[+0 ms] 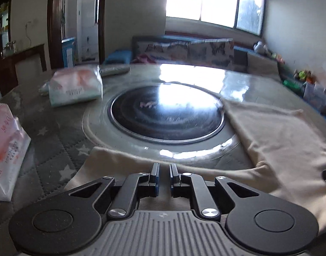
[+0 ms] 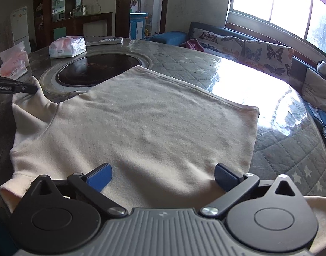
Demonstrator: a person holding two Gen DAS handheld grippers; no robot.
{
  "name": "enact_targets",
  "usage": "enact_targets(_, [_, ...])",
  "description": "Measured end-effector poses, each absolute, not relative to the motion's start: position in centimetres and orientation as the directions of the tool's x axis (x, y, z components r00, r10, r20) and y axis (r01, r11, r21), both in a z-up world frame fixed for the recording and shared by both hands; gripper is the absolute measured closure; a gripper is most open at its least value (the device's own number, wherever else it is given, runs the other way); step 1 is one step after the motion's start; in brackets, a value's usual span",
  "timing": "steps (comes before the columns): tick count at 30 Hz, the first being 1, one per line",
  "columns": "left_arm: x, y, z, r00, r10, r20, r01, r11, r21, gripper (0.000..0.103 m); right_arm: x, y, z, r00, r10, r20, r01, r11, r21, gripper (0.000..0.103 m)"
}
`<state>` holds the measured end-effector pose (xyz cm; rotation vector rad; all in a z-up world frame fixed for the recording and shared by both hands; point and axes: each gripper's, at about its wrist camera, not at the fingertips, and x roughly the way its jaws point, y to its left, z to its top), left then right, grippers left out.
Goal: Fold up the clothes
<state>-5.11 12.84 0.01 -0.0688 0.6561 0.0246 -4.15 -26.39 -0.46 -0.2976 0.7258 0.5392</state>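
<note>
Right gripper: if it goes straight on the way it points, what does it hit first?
Most likely the cream garment spread on the table: the right gripper, jaws wide open, angles down onto the cloth just ahead. Depth unclear.

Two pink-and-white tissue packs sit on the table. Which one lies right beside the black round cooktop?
The flat tissue pack at the cooktop's far rim, next to the remote. The other pack stands upright farther left, near the table edge.
</note>
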Motion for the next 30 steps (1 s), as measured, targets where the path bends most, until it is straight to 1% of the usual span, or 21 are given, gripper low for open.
enact_targets(4, [-3.5, 13.0, -0.3, 0.796, 0.03, -0.605, -0.03, 1.0, 0.011, 0.09, -3.7, -26.5, -0.6, 0.606, 0.372, -0.703, -0.559, 0.828, -0.044, 0.0])
enact_targets(5, [-3.3, 13.1, -0.3, 0.795, 0.038, -0.606, -0.027, 0.999, 0.027, 0.088, -3.6, -26.6, -0.7, 0.6, 0.375, -0.707, -0.558, 0.83, -0.033, 0.0])
enact_targets(6, [-3.1, 13.0, -0.3, 0.793, 0.047, -0.607, -0.025, 0.999, 0.044, 0.083, -3.5, -26.7, -0.7, 0.593, 0.378, -0.711, -0.555, 0.831, -0.021, 0.0])
enact_targets(7, [-3.1, 13.0, -0.2, 0.793, 0.068, -0.605, -0.035, 0.997, 0.066, 0.08, -3.4, -26.7, -0.7, 0.588, 0.379, -0.714, -0.553, 0.833, -0.013, 0.0])
enact_targets(8, [-3.2, 13.0, 0.1, 0.795, 0.076, -0.601, -0.048, 0.997, 0.062, 0.077, -3.3, -26.7, -0.8, 0.586, 0.381, -0.715, -0.552, 0.833, -0.009, 0.0])
enact_targets(10, [-3.6, 13.0, 0.6, 0.8, 0.086, -0.594, -0.075, 0.996, 0.044, 0.079, -3.4, -26.7, -0.8, 0.587, 0.382, -0.714, -0.554, 0.832, -0.011, 0.0])
enact_targets(13, [-5.0, 11.1, 2.0, 0.833, -0.022, -0.553, -0.001, 0.999, -0.042, 0.079, -3.4, -26.6, -0.9, 0.589, 0.384, -0.711, -0.559, 0.829, -0.015, 0.0])
enact_targets(16, [-5.4, 7.6, 2.1, 0.821, -0.17, -0.545, 0.141, 0.985, -0.096, 0.079, -3.4, -26.7, -0.9, 0.588, 0.389, -0.709, -0.563, 0.826, -0.013, 0.0])
enact_targets(19, [-5.1, 4.9, 1.3, 0.792, -0.259, -0.553, 0.233, 0.965, -0.119, 0.079, -3.4, -26.7, -0.9, 0.591, 0.388, -0.707, -0.562, 0.827, -0.015, 0.0])
enact_targets(23, [-4.3, 3.9, -0.1, 0.772, -0.229, -0.593, 0.235, 0.97, -0.068, 0.081, -3.5, -26.8, -0.9, 0.594, 0.389, -0.704, -0.56, 0.828, -0.015, 0.0])
enact_targets(28, [-4.4, 4.5, 0.5, 0.764, -0.23, -0.603, 0.22, 0.971, -0.092, 0.079, -3.5, -27.3, -0.8, 0.595, 0.391, -0.702, -0.555, 0.832, -0.006, 0.0])
enact_targets(30, [-4.4, 4.2, 1.2, 0.774, -0.249, -0.582, 0.23, 0.967, -0.109, 0.08, -3.7, -27.5, -0.7, 0.598, 0.394, -0.698, -0.551, 0.834, -0.002, 0.0])
